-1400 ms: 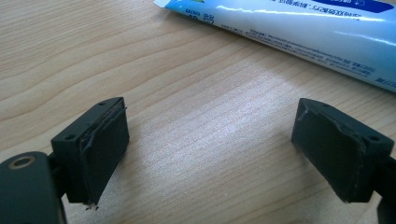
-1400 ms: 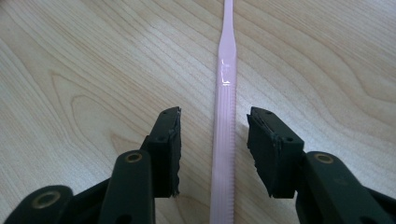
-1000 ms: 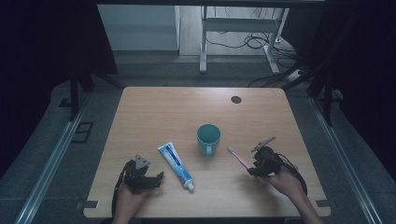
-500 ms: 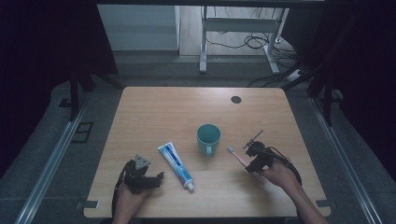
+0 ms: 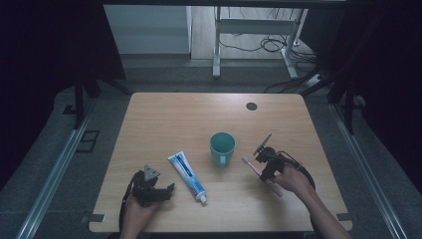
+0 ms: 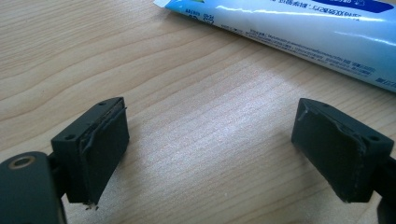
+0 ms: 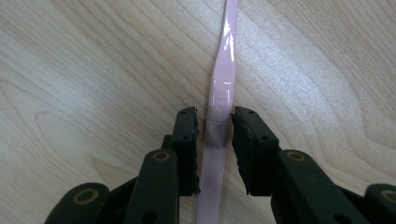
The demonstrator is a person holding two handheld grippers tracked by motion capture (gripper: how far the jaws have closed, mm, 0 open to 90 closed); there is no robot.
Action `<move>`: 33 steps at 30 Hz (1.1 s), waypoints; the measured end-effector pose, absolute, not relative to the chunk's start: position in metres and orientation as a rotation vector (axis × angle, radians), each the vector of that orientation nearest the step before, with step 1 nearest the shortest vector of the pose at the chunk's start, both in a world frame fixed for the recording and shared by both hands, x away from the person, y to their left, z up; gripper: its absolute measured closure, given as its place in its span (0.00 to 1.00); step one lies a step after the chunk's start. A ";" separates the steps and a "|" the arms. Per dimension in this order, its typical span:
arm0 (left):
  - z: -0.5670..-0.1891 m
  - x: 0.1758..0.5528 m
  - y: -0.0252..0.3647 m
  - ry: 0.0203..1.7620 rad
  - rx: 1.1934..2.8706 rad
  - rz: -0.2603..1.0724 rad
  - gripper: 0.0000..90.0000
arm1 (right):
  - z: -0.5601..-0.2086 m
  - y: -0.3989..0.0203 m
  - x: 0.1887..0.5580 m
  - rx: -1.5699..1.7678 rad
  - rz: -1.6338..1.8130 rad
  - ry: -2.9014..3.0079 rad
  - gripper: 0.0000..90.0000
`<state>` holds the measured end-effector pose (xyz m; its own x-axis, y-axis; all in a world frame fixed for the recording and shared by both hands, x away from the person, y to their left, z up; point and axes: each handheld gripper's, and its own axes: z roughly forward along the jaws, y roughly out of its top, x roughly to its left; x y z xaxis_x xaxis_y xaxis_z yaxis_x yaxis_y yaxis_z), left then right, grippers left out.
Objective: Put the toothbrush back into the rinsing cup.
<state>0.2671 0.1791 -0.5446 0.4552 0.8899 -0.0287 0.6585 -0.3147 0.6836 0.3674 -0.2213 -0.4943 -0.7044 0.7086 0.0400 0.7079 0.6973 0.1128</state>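
A pink toothbrush (image 5: 250, 165) lies on the wooden table (image 5: 164, 119), right of a teal cup (image 5: 222, 147). My right gripper (image 5: 264, 168) is lowered over its handle. In the right gripper view the handle (image 7: 220, 93) runs between the two jaws of the right gripper (image 7: 215, 116); the jaws have just been closing and stand close on either side, with a thin gap still showing on the left. A blue and white toothpaste tube (image 5: 186, 177) lies left of the cup. My left gripper (image 5: 164, 191) rests beside it, open (image 6: 210, 140), with bare wood between its jaws and the tube (image 6: 303, 32) just beyond.
A dark round grommet (image 5: 251, 106) sits near the table's far right. A metal desk frame and cables (image 5: 259, 45) stand on the floor behind. Dark curtains hang on both sides.
My right gripper has moved left over the toothbrush handle and its jaws have narrowed around it. The left gripper, cup and toothpaste have stayed where they were.
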 end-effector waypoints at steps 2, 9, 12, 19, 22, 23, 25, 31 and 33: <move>-0.545 0.267 0.179 1.287 2.077 0.474 0.13 | -0.495 -0.220 0.369 1.199 0.171 2.894 0.78; -0.545 0.267 0.179 1.287 2.077 0.474 0.13 | -0.498 -0.214 0.373 1.209 0.138 2.889 0.83; -0.545 0.267 0.179 1.286 2.077 0.474 0.13 | -0.499 -0.212 0.374 1.206 0.121 2.899 0.85; -0.545 0.267 0.179 1.287 2.077 0.474 0.13 | -0.499 -0.211 0.376 1.212 0.086 2.910 0.87; -0.545 0.267 0.179 1.286 2.077 0.474 0.13 | -0.499 -0.212 0.376 1.195 0.092 2.918 0.87; -0.545 0.267 0.179 1.286 2.077 0.474 0.13 | -0.498 -0.211 0.375 1.213 0.110 2.913 0.87; -0.545 0.267 0.179 1.287 2.077 0.474 0.13 | -0.497 -0.212 0.375 1.217 0.127 2.913 0.87; -0.545 0.267 0.179 1.286 2.077 0.474 0.13 | -0.492 -0.217 0.374 1.223 0.179 2.905 0.87; -0.545 0.267 0.179 1.286 2.077 0.474 0.13 | -0.490 -0.219 0.373 1.228 0.195 2.898 0.87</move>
<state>0.2671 0.1791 -0.5445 0.4555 0.8898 -0.0287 0.6585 -0.3151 0.6835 0.3734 -0.2193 -0.4899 -0.6966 0.7150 0.0591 0.7165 0.6890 0.1087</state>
